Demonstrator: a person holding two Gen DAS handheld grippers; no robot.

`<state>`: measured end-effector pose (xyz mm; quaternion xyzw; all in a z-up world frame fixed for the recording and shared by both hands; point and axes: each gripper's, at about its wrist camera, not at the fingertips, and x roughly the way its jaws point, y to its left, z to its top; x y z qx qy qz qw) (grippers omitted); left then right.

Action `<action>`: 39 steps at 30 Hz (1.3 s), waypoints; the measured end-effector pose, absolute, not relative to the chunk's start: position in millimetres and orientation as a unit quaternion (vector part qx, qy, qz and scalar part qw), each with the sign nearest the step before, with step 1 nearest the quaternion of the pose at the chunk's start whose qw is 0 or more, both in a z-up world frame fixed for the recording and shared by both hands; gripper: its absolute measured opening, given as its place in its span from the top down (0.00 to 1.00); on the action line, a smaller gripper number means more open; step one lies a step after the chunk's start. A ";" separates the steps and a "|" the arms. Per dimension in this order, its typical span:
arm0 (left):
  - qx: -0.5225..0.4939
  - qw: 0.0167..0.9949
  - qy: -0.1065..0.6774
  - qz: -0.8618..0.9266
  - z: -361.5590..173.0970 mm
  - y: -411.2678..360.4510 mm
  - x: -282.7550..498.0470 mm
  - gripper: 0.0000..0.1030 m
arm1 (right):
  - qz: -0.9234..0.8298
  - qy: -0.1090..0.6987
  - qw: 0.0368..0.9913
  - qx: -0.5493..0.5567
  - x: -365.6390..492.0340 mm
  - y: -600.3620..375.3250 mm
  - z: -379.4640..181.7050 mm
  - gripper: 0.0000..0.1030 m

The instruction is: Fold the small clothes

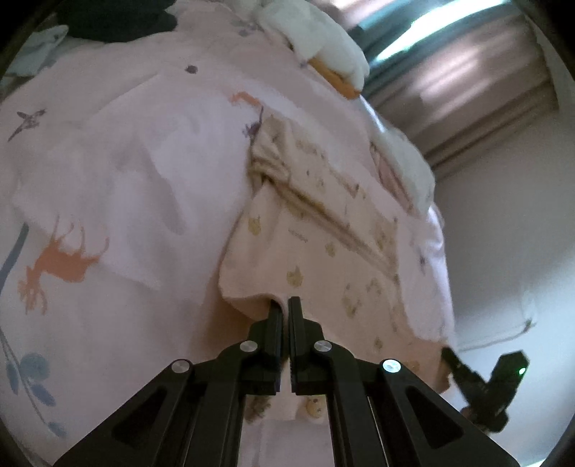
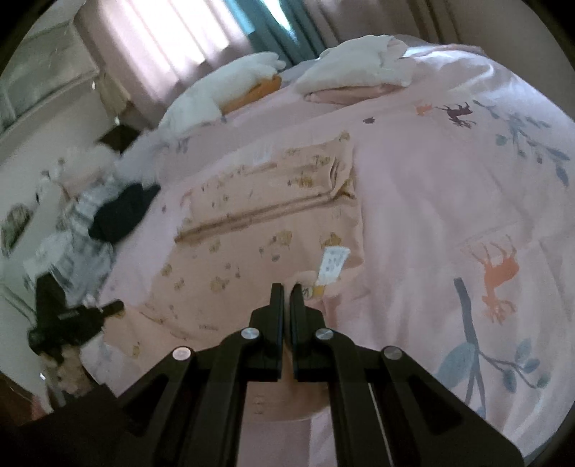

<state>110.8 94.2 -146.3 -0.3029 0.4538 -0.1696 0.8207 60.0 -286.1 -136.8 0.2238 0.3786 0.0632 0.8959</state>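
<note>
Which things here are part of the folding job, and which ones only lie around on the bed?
Part of the job:
- printed peach garment
- left hand-held gripper, shut on the garment's edge
- right hand-held gripper, shut on the garment's edge

Only lying around:
- pink bedspread
- stack of white and pink folded clothes
- dark garment
- curtains

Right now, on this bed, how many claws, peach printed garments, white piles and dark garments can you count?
Claws: 2, left claw and right claw
Peach printed garment: 1
White piles: 2
Dark garment: 1
Total: 6
</note>
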 end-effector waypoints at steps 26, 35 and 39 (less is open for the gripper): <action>-0.372 0.787 0.469 -0.153 -177.9 104.7 173.7 0.99 | 0.052 0.427 0.860 0.274 116.2 -326.9 -163.1 0.47; -0.362 0.771 0.506 -0.140 -191.9 110.8 166.2 0.99 | 0.092 0.454 0.822 0.332 120.2 -325.2 -207.4 0.93; -0.353 0.758 0.525 -0.159 -193.1 111.9 153.6 0.99 | 0.098 0.443 0.833 0.317 116.7 -316.3 -203.3 0.93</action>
